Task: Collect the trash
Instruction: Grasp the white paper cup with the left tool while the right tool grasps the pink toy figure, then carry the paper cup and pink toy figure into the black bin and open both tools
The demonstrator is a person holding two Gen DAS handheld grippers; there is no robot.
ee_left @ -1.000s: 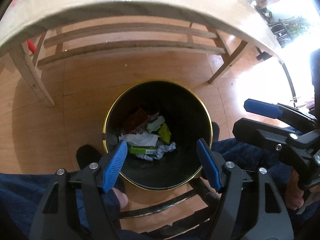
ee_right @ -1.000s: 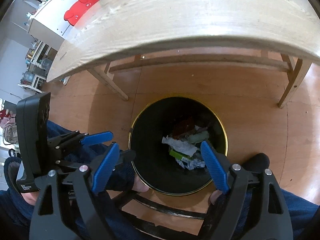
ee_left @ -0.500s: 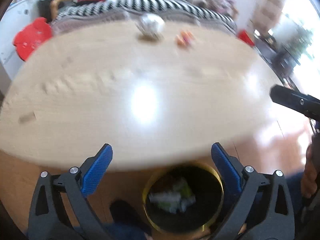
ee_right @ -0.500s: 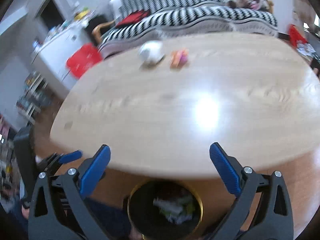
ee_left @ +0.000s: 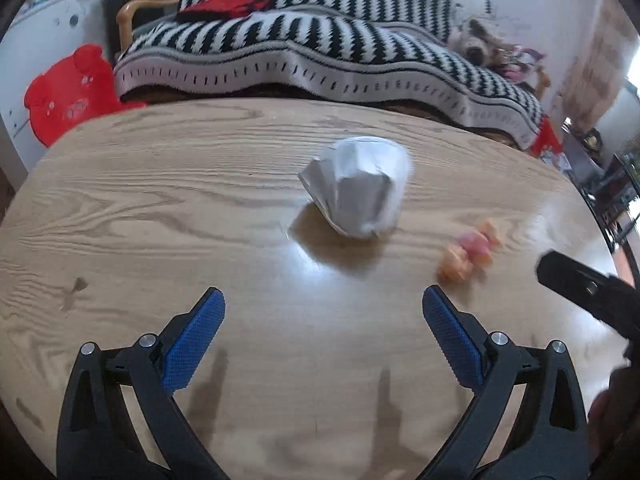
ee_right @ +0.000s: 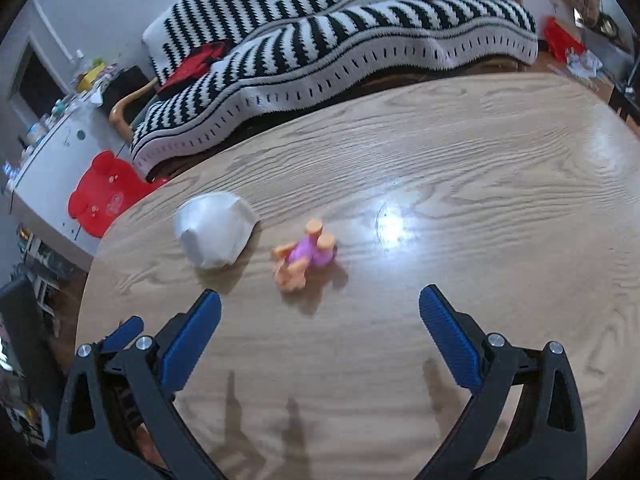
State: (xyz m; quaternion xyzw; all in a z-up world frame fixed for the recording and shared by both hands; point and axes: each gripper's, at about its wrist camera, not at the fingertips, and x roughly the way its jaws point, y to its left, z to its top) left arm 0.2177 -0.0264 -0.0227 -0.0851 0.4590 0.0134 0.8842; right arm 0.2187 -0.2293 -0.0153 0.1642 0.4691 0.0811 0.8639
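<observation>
A crumpled white paper cup [ee_left: 360,186] lies on its side on the wooden table [ee_left: 160,208]; it also shows in the right wrist view [ee_right: 214,236]. A small orange and pink toy-like piece [ee_left: 470,254] lies to its right, and shows in the right wrist view [ee_right: 304,256] too. My left gripper [ee_left: 323,328] is open and empty above the table, short of the cup. My right gripper [ee_right: 320,328] is open and empty, short of the orange and pink piece. The bin is out of view.
A sofa with a black and white striped blanket [ee_left: 320,52] stands behind the table. A red bear-shaped stool [ee_left: 68,92] is at the left. A white cabinet [ee_right: 52,152] stands further left. The right gripper's body [ee_left: 592,292] shows at the right edge.
Both grippers rose from over the black bin below the table edge to above the tabletop. The bin dropped out of view. The cup and the orange piece are nearer now.
</observation>
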